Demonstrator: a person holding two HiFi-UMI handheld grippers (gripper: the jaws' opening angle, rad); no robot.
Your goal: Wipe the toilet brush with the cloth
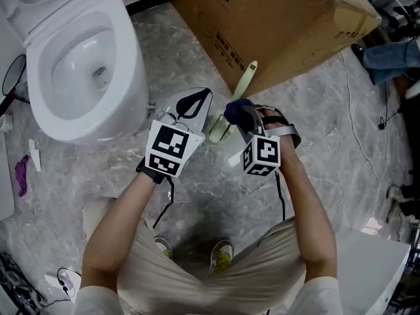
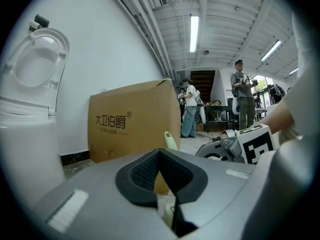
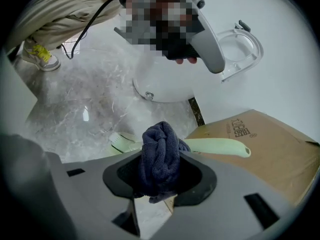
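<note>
A pale green toilet brush (image 1: 240, 86) stands in its holder on the marble floor between my two grippers, its handle leaning toward the cardboard box. My right gripper (image 1: 244, 118) is shut on a bunched dark blue cloth (image 3: 160, 156), held just beside the brush handle (image 3: 220, 146); whether they touch is unclear. My left gripper (image 1: 197, 101) is on the brush's left side, its jaws shut with nothing between them (image 2: 160, 156). In the left gripper view the handle tip (image 2: 171, 140) pokes up just beyond the jaws.
A white toilet (image 1: 79, 64) with its seat up stands at the upper left. A large cardboard box (image 1: 275, 25) is right behind the brush. A purple item (image 1: 21, 174) lies by the left edge, a cable (image 1: 357, 130) runs at right, and people (image 2: 242, 96) stand far off.
</note>
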